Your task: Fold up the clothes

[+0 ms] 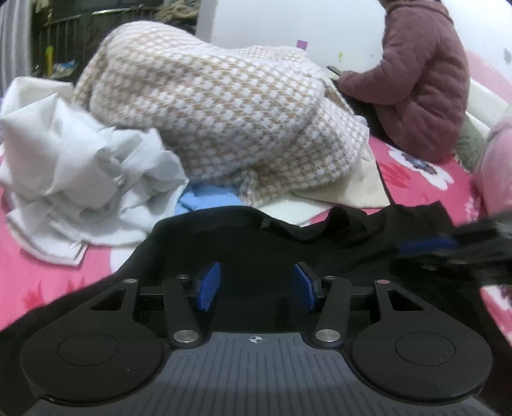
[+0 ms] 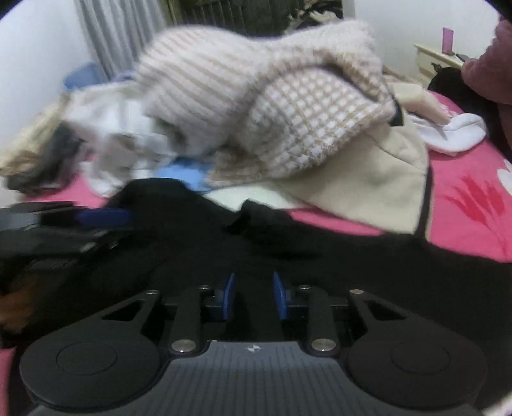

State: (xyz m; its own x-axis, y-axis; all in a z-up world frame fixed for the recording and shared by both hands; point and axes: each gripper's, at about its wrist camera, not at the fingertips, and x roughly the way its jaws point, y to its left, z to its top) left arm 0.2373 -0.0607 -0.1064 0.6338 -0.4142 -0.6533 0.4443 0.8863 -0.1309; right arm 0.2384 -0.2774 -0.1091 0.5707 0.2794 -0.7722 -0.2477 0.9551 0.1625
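Spread across the lower centre of the left wrist frame, a garment (image 1: pixel 256 243) on the bedspread (image 1: pixel 48 275); behind it at centre, a heaped knit sweater (image 1: pixel 224 112); at left, crumpled cloth (image 1: pixel 80 179); upper right, a seated person (image 1: pixel 425 80); at right edge, the other gripper (image 1: pixel 448 252) on the garment.

White wall (image 2: pixel 416 22), grey curtain (image 2: pixel 108 35), perhaps nightstand (image 2: pixel 435 59).

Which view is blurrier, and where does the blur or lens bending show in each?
Right wrist view: blurrier, the knitted sweater and left-side pile smeared. Left wrist view: sweater sharp, only the right gripper streaked at the edge. Both views: fisheye bending, dark corners.
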